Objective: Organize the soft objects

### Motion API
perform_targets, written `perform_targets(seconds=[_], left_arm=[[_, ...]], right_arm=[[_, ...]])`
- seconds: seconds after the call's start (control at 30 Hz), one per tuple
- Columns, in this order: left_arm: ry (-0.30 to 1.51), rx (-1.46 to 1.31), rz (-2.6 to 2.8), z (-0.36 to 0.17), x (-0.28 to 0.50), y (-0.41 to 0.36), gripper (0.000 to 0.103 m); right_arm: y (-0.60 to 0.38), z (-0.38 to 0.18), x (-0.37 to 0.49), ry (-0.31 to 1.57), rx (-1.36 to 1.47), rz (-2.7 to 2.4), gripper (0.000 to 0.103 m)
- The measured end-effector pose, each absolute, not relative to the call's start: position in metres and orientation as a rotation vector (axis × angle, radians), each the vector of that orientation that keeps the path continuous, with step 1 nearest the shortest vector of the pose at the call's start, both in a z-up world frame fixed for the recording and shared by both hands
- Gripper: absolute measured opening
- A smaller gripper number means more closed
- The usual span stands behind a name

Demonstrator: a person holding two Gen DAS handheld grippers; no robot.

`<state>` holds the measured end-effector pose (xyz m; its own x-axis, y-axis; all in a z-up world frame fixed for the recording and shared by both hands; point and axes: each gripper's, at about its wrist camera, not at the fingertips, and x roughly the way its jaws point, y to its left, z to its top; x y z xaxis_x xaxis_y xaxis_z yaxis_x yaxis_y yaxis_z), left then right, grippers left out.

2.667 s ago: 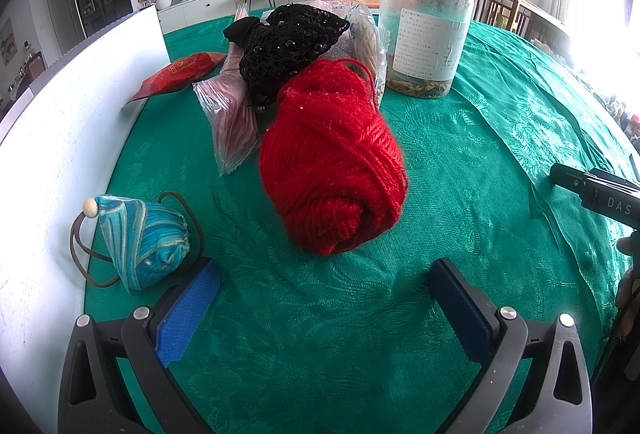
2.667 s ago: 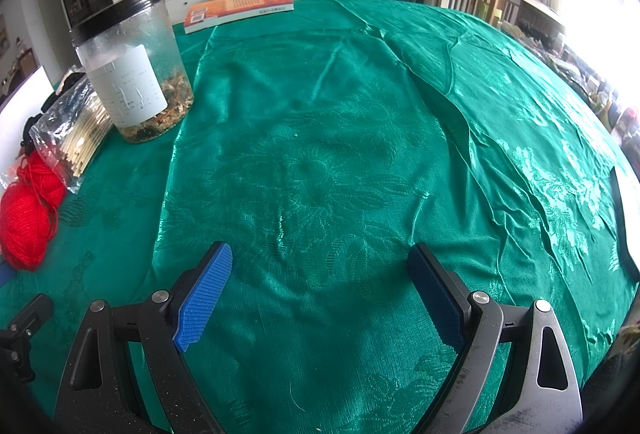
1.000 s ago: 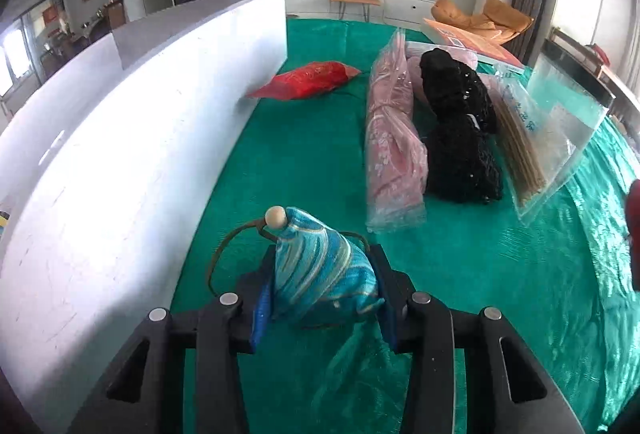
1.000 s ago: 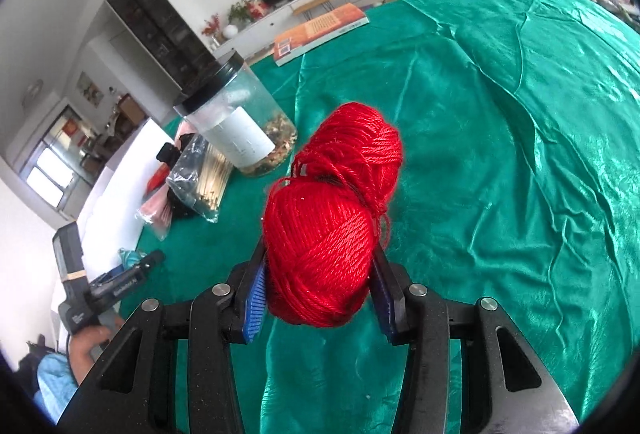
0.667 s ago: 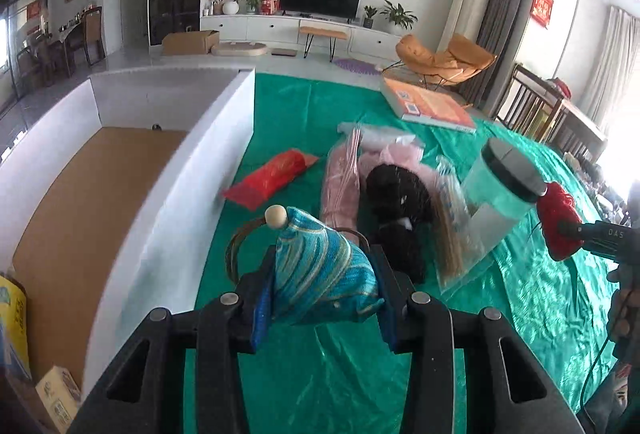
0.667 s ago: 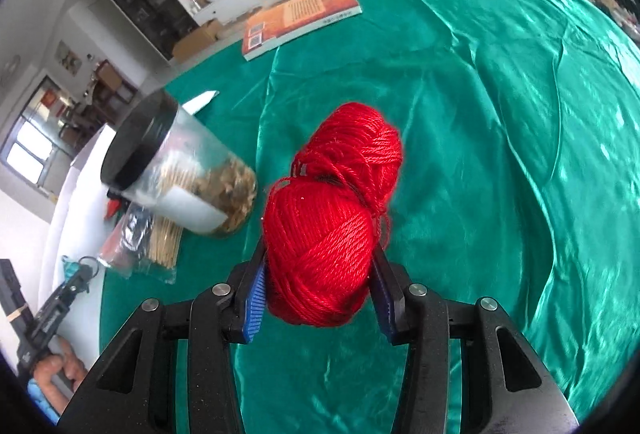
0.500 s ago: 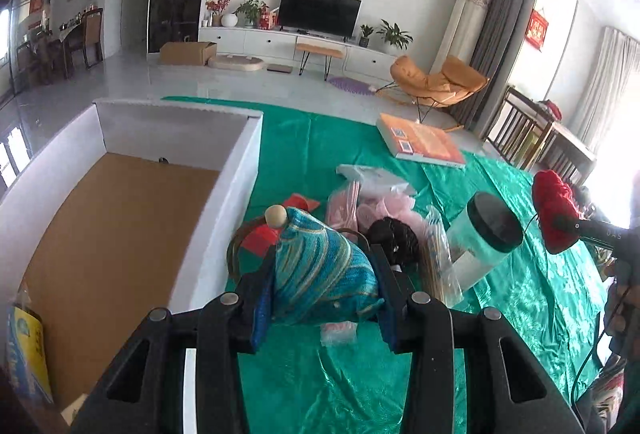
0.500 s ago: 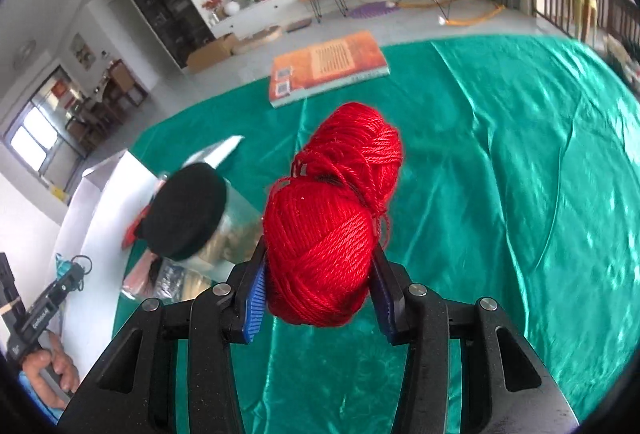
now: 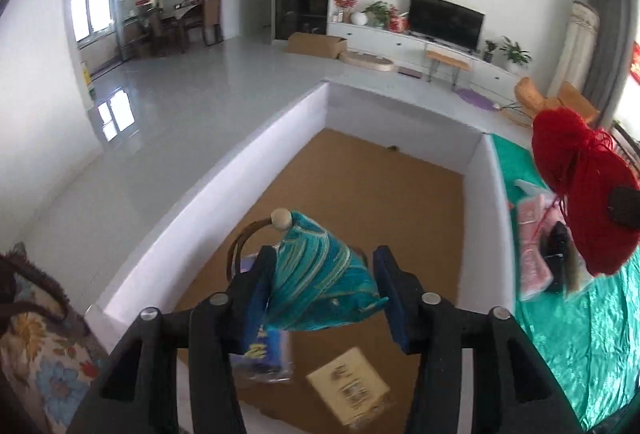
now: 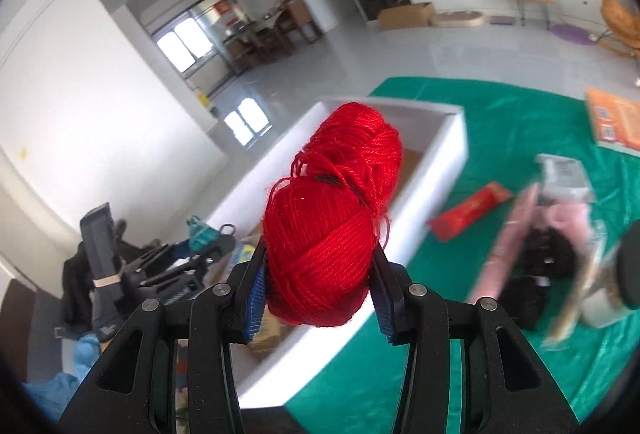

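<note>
Your teal striped pouch [image 9: 320, 282] — woven, cone-shaped, bead-tipped — now hangs over the white box [image 9: 280, 137], lifted off the green tablecloth [image 9: 600, 334]. The left gripper [image 9: 324, 294] is opening; the right pad looks clear of the fabric, so release seems under way. The red yarn ball [image 10: 332, 230], fuzzy and plump, sits between the right gripper [image 10: 320, 290] jaws, also opening, above the box's near wall.

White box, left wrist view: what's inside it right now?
The white box shows a bare brown floor, a blue packet and a tan labelled packet at the near end. The teal pouch and left gripper, jaws opening, cover what lies directly beneath.
</note>
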<state>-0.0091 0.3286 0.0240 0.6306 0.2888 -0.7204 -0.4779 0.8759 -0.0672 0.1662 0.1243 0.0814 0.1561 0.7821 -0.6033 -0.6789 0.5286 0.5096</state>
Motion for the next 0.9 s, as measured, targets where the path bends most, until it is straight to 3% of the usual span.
perform_targets(seconds=[0.03,0.1,0.33,0.53,0.73,0.9], left_arm=[[0.784,-0.287,0.479,0.016,-0.014,0.337,0.088],[0.755,-0.325,0.528,0.008,-0.024,0.343,0.099],[0.673,-0.335,0.399,0.016,-0.01,0.303,0.1],[0.674,-0.297,0.066,0.022,0.02,0.186,0.1],[0.862,-0.174,-0.159,-0.039,0.058,0.049,0.1],[0.909,-0.046,-0.139,-0.092,0.098,0.01,0.1]], right_arm=[[0.137,0.076,0.161,0.968,0.131,1.076,0.066],[0.147,0.067,0.157,0.995,0.134,1.108,0.079],[0.06,0.038,0.138,0.866,0.049,0.797,0.079],[-0.065,-0.025,0.127,0.849,0.074,0.38,0.079],[-0.141,-0.068,0.137,0.897,0.02,0.051,0.079],[-0.163,-0.086,0.137,0.865,-0.083,-0.089,0.079]])
